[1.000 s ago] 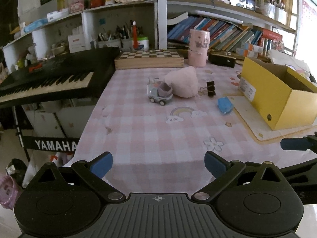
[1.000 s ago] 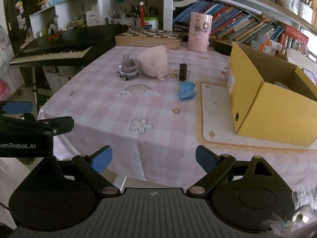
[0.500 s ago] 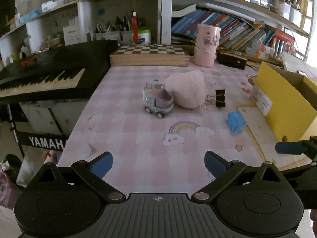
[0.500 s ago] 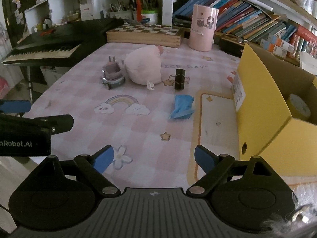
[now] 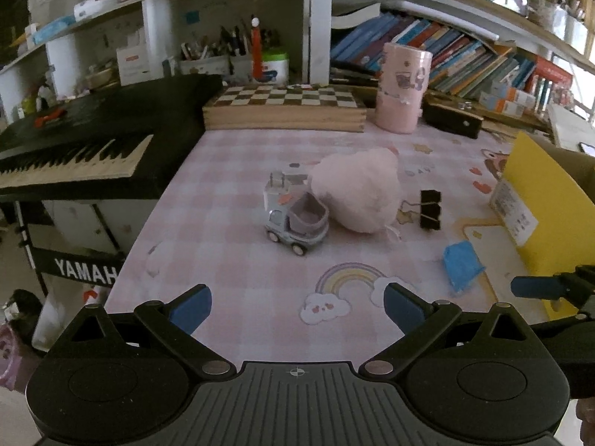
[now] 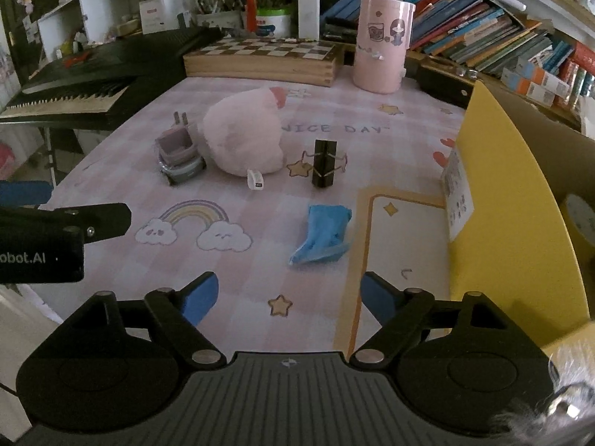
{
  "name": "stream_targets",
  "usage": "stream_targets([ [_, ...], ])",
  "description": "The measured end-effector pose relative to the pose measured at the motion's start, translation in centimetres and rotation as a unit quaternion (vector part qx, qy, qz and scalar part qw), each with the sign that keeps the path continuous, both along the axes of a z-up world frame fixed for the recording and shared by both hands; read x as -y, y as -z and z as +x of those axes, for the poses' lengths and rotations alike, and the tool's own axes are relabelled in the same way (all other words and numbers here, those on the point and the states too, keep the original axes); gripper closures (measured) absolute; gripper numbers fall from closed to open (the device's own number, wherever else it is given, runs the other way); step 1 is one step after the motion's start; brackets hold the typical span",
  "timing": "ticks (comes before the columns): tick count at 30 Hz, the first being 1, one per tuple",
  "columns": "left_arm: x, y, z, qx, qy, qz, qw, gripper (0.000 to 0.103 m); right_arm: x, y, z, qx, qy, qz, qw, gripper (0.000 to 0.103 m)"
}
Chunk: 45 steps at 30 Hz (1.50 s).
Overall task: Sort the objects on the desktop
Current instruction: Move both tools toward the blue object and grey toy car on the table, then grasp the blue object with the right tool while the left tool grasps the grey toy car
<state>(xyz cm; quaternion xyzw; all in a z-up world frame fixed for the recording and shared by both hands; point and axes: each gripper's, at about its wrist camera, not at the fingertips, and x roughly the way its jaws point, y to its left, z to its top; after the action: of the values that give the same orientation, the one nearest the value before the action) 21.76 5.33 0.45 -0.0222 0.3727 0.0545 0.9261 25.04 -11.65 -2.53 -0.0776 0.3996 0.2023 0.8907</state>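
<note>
- Since a second ago both grippers have travelled in over the bench (image 5: 230, 171) — the loose things now sit larger and closer in both wrist views, and the yellow box (image 6: 513, 200) has slid to the right edge.
- The right gripper (image 6: 288, 295) is closing its jaws, narrower than a second ago, with nothing between them; the blue cloth (image 6: 325, 232) lies just ahead of its tips, so that looks like the first pick.
- The left gripper (image 5: 297, 304) has its jaws apart and empty, pointed toward the toy truck (image 5: 295, 223).
- No item has been moved yet, as far as I can judge; the sorting is at its start.
- Count on the bench: one toy truck, one pink plush (image 6: 243, 137) touching it, one black binder clip (image 6: 324, 163) just to the plush's right, one blue cloth nearer the box, one yellow box.
- Behind them: one chessboard (image 6: 260, 57) and one pink cylinder (image 6: 383, 42), neither of them reached for.
</note>
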Motion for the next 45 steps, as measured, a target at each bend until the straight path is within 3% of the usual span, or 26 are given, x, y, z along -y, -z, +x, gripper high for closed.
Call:
stream_targets([
  [6, -0.1, 0.0, 1.5, 0.001, -0.008, -0.003, 1.0, 0.003, 0.1, 0.5, 2.0, -0.002, 0.008, -0.005, 1.0, 0.029],
  [18, -0.2, 0.2, 4.6, 0.012, -0.02, 0.01, 0.9997, 0.007, 0.3, 0.8, 4.5, -0.008, 0.0, -0.002, 1.0, 0.031],
  [28, -0.1, 2.0, 8.7, -0.008, -0.022, 0.017, 0.9996, 0.012, 0.3, 1.5, 5.7, -0.022, -0.009, -0.008, 1.0, 0.04],
  [36, -0.5, 3.8, 11.2, -0.039, -0.038, 0.011, 0.9985, 0.023, 0.3, 1.9, 6.5, -0.027, -0.012, -0.008, 1.0, 0.048],
  [43, -0.6, 4.6, 11.9, -0.051, -0.036, 0.008, 0.998, 0.041, 0.1, 1.9, 6.9, -0.018, -0.025, -0.011, 0.999, 0.067],
  [45, -0.5, 4.6, 11.8, -0.048, -0.035, 0.009, 0.9982, 0.041, 0.0, 1.8, 6.8, -0.015, -0.033, -0.012, 0.999, 0.074],
])
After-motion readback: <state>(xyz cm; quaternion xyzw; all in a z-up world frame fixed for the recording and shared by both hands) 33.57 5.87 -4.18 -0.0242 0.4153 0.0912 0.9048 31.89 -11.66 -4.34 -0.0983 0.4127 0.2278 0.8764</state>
